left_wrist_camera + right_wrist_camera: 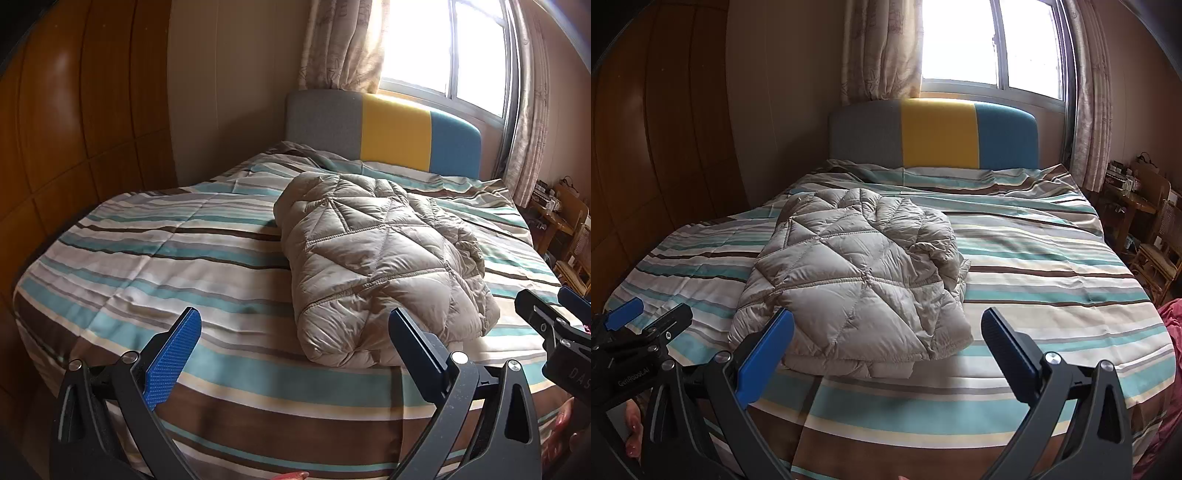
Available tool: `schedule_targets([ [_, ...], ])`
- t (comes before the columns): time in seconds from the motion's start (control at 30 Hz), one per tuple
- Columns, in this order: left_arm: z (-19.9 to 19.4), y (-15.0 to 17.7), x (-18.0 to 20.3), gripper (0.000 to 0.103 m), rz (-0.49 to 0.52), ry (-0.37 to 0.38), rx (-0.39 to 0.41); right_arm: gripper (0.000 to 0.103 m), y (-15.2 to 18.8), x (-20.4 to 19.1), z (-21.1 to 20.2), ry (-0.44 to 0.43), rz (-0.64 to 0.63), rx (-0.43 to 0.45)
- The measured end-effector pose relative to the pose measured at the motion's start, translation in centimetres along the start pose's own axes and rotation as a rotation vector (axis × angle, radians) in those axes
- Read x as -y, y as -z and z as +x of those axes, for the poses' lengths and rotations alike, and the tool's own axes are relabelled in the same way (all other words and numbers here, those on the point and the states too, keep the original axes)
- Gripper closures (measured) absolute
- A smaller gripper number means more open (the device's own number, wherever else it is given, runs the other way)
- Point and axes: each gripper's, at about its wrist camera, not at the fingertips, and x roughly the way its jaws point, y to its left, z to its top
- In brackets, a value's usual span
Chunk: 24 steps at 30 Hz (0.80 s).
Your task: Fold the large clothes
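A beige quilted puffer jacket lies folded into a thick bundle on the striped bedspread. It also shows in the right wrist view, left of centre on the bedspread. My left gripper is open and empty, held above the bed's near edge just in front of the jacket. My right gripper is open and empty, just in front of the jacket's near right corner. The right gripper also shows at the right edge of the left wrist view, and the left gripper at the left edge of the right wrist view.
A grey, yellow and blue headboard stands at the bed's far end under a bright window with curtains. Wooden wardrobe panels line the left. A wooden table and chair stand at the right. Red cloth shows at the right edge.
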Motion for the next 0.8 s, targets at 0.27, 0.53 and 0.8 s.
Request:
schedule_targets([
  [0.27, -0.03, 0.08, 0.38, 0.003, 0.018, -0.004, 0.007, 0.002, 0.06, -0.07, -0.05, -0.004, -0.003, -0.001],
  [0.53, -0.05, 0.11, 0.27, 0.003, 0.013, 0.000, 0.003, 0.002, 0.11, 0.08, -0.12, -0.006, 0.000, -0.003],
  [0.8, 0.13, 0.16, 0.16, 0.003, -0.003, 0.009, -0.016, 0.002, 0.23, 0.00, 0.13, -0.009, -0.003, -0.014],
])
